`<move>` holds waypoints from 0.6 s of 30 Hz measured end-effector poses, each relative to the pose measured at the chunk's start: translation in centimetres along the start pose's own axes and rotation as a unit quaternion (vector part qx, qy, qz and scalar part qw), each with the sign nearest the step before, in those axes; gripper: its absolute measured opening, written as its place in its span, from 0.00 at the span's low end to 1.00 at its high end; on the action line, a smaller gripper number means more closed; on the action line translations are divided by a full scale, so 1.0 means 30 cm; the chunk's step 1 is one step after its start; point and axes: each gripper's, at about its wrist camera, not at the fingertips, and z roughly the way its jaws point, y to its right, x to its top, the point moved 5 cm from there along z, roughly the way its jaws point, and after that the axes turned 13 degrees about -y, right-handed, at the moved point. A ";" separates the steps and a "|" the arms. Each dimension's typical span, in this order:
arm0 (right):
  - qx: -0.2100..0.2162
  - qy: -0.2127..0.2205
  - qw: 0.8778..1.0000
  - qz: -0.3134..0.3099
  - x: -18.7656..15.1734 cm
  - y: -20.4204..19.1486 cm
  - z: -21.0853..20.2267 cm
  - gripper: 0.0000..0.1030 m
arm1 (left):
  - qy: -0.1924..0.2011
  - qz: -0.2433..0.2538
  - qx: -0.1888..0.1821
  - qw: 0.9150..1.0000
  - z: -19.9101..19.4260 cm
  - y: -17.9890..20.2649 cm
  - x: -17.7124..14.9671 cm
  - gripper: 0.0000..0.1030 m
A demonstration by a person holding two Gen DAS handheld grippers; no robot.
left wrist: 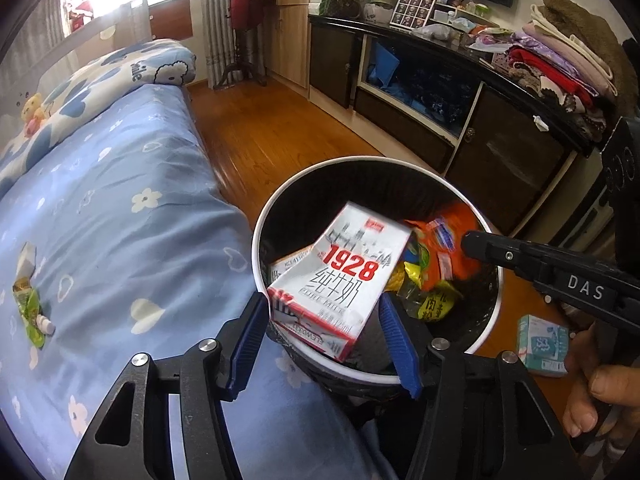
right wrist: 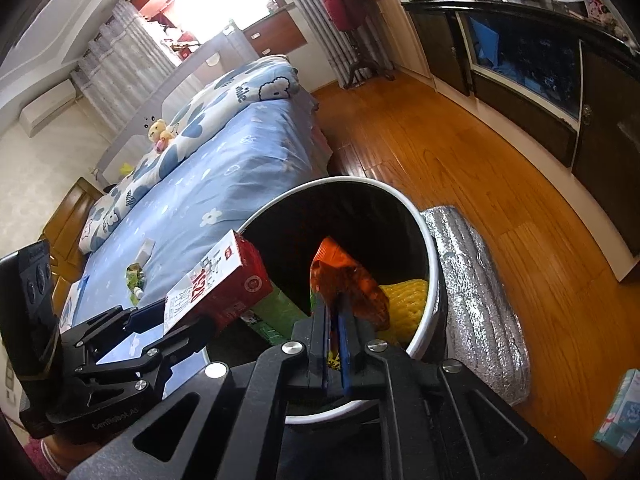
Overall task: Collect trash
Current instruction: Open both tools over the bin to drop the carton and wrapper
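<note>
A round white-rimmed trash bin [left wrist: 494, 312] with a black liner stands beside the bed and holds several wrappers. My left gripper [left wrist: 326, 320] has its jaws apart around a white-and-red milk carton [left wrist: 340, 276] tilted over the bin's near rim; I cannot tell whether the pads still touch it. In the right wrist view the carton [right wrist: 224, 284] rests against the left gripper [right wrist: 160, 332]. My right gripper [right wrist: 336, 312] is shut on an orange snack wrapper [right wrist: 348, 276] above the bin [right wrist: 434, 272]. More trash [left wrist: 30, 304] lies on the blue bedsheet.
The blue flowered bed [left wrist: 120, 200] is to the left of the bin. A dark cabinet [left wrist: 500, 160] runs along the right wall. A rolled silver mat [right wrist: 480, 300] lies right of the bin, and a teal tissue pack [left wrist: 542, 344] is on the wooden floor.
</note>
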 end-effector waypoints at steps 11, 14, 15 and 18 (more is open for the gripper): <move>0.006 0.035 0.999 -0.002 -0.003 -0.040 -0.057 0.49 | 0.017 -0.035 -0.009 0.999 -0.058 -0.074 -0.072 0.64; 0.010 0.041 0.999 -0.006 -0.008 -0.070 -0.065 0.56 | 0.018 -0.052 -0.010 0.998 -0.074 -0.114 -0.117 0.64; 0.011 0.042 0.999 -0.007 -0.008 -0.076 -0.067 0.58 | 0.018 -0.058 -0.008 0.998 -0.079 -0.130 -0.133 0.64; 0.018 0.045 0.999 -0.015 -0.010 -0.115 -0.067 0.62 | 0.017 -0.082 -0.003 0.997 -0.096 -0.191 -0.186 0.64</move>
